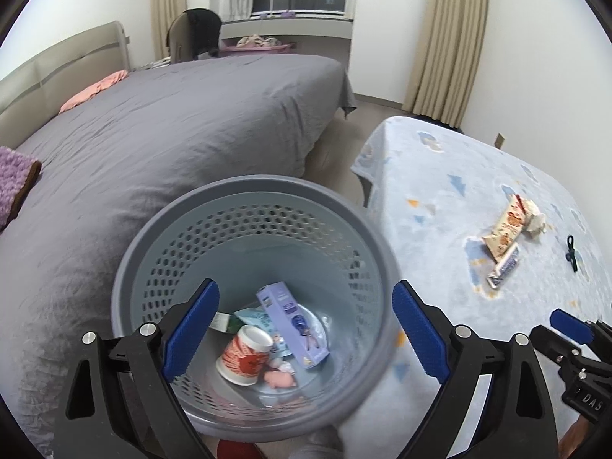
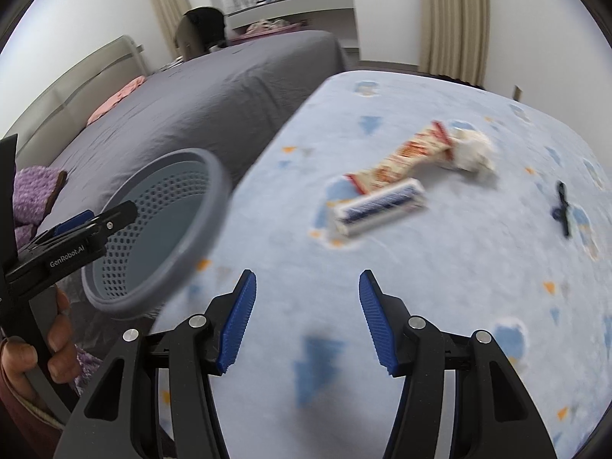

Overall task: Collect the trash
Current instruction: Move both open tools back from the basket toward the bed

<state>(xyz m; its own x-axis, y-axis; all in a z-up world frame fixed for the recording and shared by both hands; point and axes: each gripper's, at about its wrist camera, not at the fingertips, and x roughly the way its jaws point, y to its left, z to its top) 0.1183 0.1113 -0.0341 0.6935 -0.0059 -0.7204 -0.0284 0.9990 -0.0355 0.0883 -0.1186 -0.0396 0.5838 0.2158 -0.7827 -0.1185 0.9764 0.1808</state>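
right now the landmark is the grey bin [image 1: 252,306] — a round plastic basket with a smooth thick rim and walls pierced by rows of small holes. it stands between the bed [image 1: 172,122], draped in a creased grey sheet, and the table [image 1: 459,191], covered by a pale blue fleecy cloth with little printed shapes.

down in the bin lies trash already collected: a lilac carton [image 1: 292,329] leaning on its long edge, a red and white paper cup [image 1: 244,355] on its side, a small pink lump [image 1: 281,378] beside the cup, and some teal wrapping behind them.

to the right of the bin, well apart on the cloth, sit a crinkled cream snack wrapper [image 1: 507,229], a flat blue and white box [image 1: 504,267] just beside its near end, a crumpled white tissue [image 1: 537,223] at its far end, and a small dark clip [image 1: 571,251] further right.

the left gripper [image 1: 306,329] hangs over the bin's mouth, tilted downward, its ribbed blue pads spread wide with nothing between them. a hand [image 2: 36,344] wraps its handle, fingers curled.

the right gripper [image 2: 308,321] is right of the bin, over the cloth and angled down toward the box — its jaws stand partly apart, empty. that view is smeared with blur.
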